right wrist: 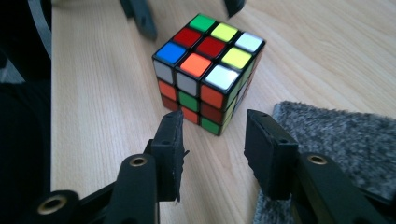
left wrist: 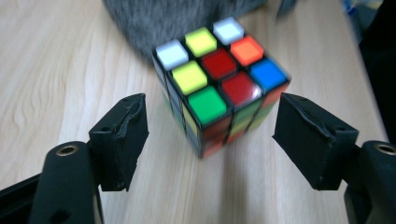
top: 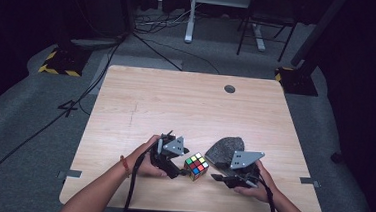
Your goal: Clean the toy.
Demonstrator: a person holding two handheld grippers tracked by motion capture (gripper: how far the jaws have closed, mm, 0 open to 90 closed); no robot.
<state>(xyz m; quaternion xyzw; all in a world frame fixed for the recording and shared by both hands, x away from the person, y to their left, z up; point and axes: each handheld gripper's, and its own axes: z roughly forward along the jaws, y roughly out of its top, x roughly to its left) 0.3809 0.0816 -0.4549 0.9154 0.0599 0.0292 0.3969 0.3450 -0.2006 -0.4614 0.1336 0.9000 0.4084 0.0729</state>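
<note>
A scrambled colour cube [top: 196, 166] [left wrist: 219, 79] [right wrist: 210, 65] sits on the wooden table [top: 176, 100] near its front edge. My left gripper [top: 181, 171] [left wrist: 210, 135] is open just left of the cube, a jaw on either side of its near corner and neither touching it. My right gripper [top: 218, 177] [right wrist: 215, 135] is open on the cube's right, its jaws a little short of the cube with nothing between them. In the right gripper view, the left gripper's fingertips [right wrist: 140, 18] show beyond the cube.
A grey fuzzy cloth lump [top: 225, 149] [left wrist: 140, 18] [right wrist: 336, 135] lies right behind the cube, under the right gripper. A round cable hole [top: 230, 89] sits near the table's far edge. Cables [top: 160, 49] and furniture legs [top: 190, 16] are on the floor beyond.
</note>
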